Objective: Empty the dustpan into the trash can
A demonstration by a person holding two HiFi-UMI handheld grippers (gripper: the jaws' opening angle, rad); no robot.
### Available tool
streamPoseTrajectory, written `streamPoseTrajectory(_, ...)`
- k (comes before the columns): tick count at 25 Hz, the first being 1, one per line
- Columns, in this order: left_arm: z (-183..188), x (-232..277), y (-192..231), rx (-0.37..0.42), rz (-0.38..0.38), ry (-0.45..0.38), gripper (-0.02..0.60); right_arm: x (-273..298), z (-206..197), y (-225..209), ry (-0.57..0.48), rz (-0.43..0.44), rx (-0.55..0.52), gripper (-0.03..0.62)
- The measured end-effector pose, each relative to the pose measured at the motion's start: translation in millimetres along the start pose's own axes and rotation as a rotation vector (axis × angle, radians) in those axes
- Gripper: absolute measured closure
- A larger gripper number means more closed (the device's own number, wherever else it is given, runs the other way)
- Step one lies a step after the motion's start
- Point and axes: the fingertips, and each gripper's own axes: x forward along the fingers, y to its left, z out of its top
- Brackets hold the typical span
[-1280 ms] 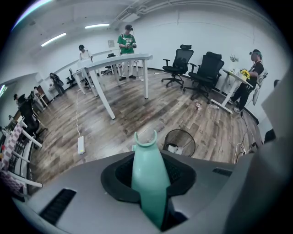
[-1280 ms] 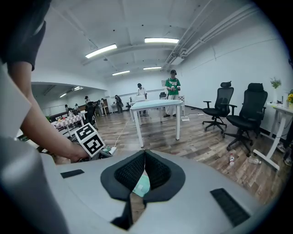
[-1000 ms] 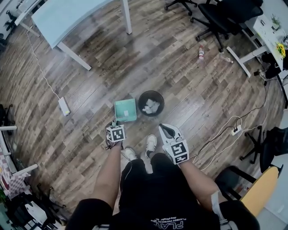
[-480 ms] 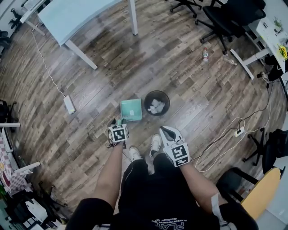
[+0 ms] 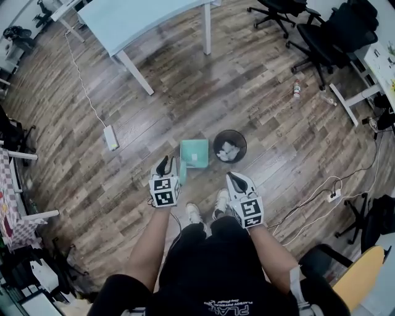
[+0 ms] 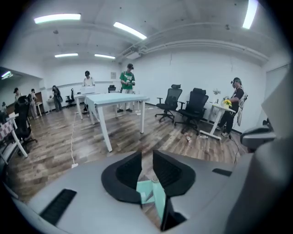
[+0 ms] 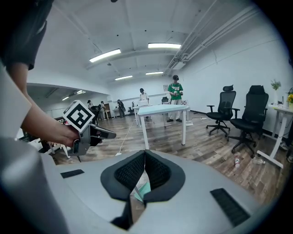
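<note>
The teal dustpan [image 5: 195,152] lies flat on the wood floor, right beside the round black trash can [image 5: 230,146], which holds white crumpled paper. My left gripper [image 5: 168,164] hangs above and to the left of the dustpan's handle, apart from it. Its jaws have just been closing; a narrow gap remains and nothing is between them. Through that gap the left gripper view shows the dustpan [image 6: 149,192] on the floor below. My right gripper [image 5: 232,178] is shut and empty, held near the can. A sliver of the dustpan [image 7: 143,188] shows under its jaws.
A light-blue table [image 5: 148,18] stands at the back, with a white power strip [image 5: 112,137] and its cable to the left. Black office chairs [image 5: 333,31] and a bottle [image 5: 297,88] are at the right. My shoes [image 5: 194,213] are just behind the dustpan. Several people stand far off.
My left gripper has lifted up and away from the dustpan's handle. The dustpan stays on the floor next to the can. The right gripper shifted slightly.
</note>
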Motion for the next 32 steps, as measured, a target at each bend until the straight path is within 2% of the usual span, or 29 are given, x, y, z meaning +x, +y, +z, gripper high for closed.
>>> streamPoseTrajectory(3,29,-26,0,-0.031,-0.043,-0.088,0.553,4,19,11,-0.038,-0.003,-0.016,0.569)
streamPoseTrajectory(7,56,-62,-11,-0.028,-0.125,-0.184,0.558,-1,41,21,-0.089,-0.032,-0.036,0.569)
streamPoseTrajectory(12,78,-109,-23,-0.049,-0.219,-0.27,0.56,-21,71,31,-0.154,-0.122,-0.083,0.569)
streamPoseTrajectory(14,82,-127,-28,-0.022,-0.249,-0.3,0.56,-34,82,35,-0.184,-0.177,-0.107,0.571)
streamPoseTrajectory(17,85,-147,-36,0.09,-0.273,-0.336,0.56,-55,103,40,-0.253,-0.256,-0.122,0.571)
streamPoseTrajectory(19,83,-156,-40,0.133,-0.292,-0.349,0.56,-69,111,43,-0.288,-0.298,-0.118,0.57)
streamPoseTrajectory(24,76,-168,-35,0.115,-0.276,-0.356,0.559,-89,116,45,-0.319,-0.356,-0.09,0.57)
streamPoseTrajectory(32,85,-185,-61,0.117,-0.248,-0.381,0.558,-107,146,57,-0.398,-0.303,-0.143,0.571)
